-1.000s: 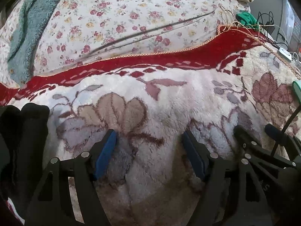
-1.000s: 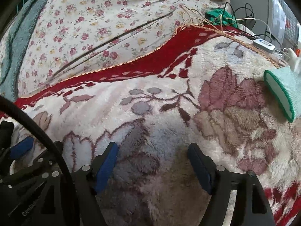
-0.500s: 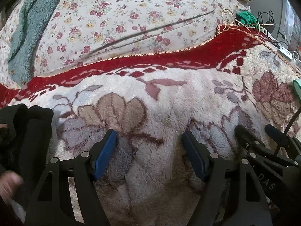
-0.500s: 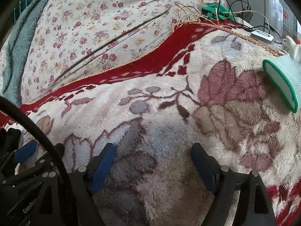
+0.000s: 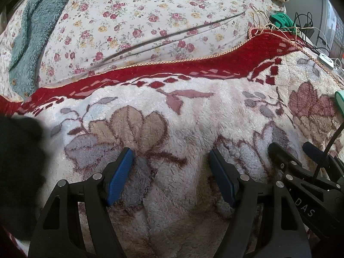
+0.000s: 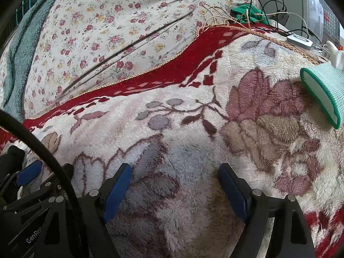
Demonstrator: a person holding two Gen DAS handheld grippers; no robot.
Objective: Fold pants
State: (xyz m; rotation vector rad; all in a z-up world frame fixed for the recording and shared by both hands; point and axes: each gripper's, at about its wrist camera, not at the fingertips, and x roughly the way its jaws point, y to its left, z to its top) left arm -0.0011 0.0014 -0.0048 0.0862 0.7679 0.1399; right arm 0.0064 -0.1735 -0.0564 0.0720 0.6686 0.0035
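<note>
Both the left gripper (image 5: 171, 172) and right gripper (image 6: 175, 188) hold jaws spread, empty, over the blanket (image 5: 193, 116). Pants (image 5: 19, 172) (dark, blurred) sit lower left; snagging blanket pile risks a misgrasp.

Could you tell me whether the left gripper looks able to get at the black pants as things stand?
Probably yes: the left gripper is open and empty, and the black pants lie just to its left on the blanket, nothing between.

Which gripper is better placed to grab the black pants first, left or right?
Left. The black pants lie just beside the open left gripper; the open right gripper sits on the far side of it.
</note>
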